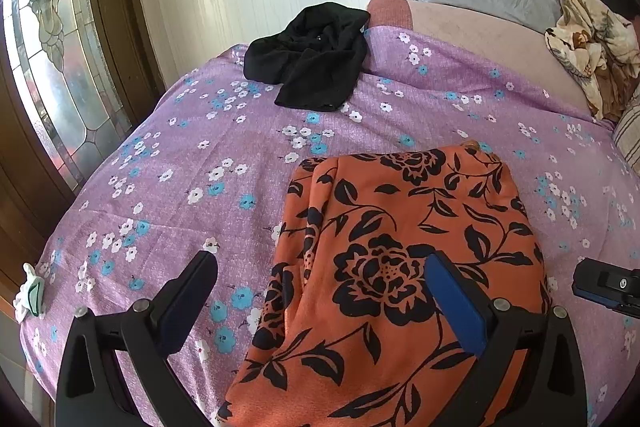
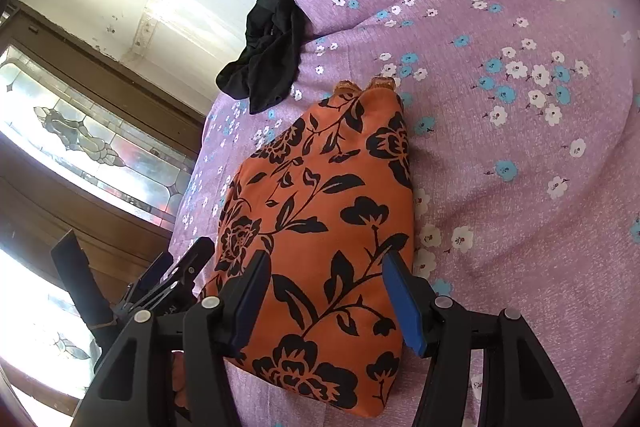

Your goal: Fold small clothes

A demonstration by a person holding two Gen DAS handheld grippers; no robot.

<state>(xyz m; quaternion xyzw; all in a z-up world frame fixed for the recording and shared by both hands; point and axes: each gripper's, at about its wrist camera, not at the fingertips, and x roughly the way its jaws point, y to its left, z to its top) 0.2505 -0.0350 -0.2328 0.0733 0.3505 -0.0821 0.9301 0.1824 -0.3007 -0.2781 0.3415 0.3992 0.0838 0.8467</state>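
The left gripper and the right gripper both hover over the near end of the orange flowered cloth, jaws spread wide, pinching nothing. That cloth lies folded on the purple bed sheet, so its fold looks finished. Beyond the orange cloth sits a crumpled black cloth. I think it comes next: reach across, grab it, spread it flat.

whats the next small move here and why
Probably lower the right gripper and close it on the near edge of the orange floral garment. Both grippers are open, holding nothing, and the garment lies partly folded on the purple sheet; the black garment waits crumpled beyond it.
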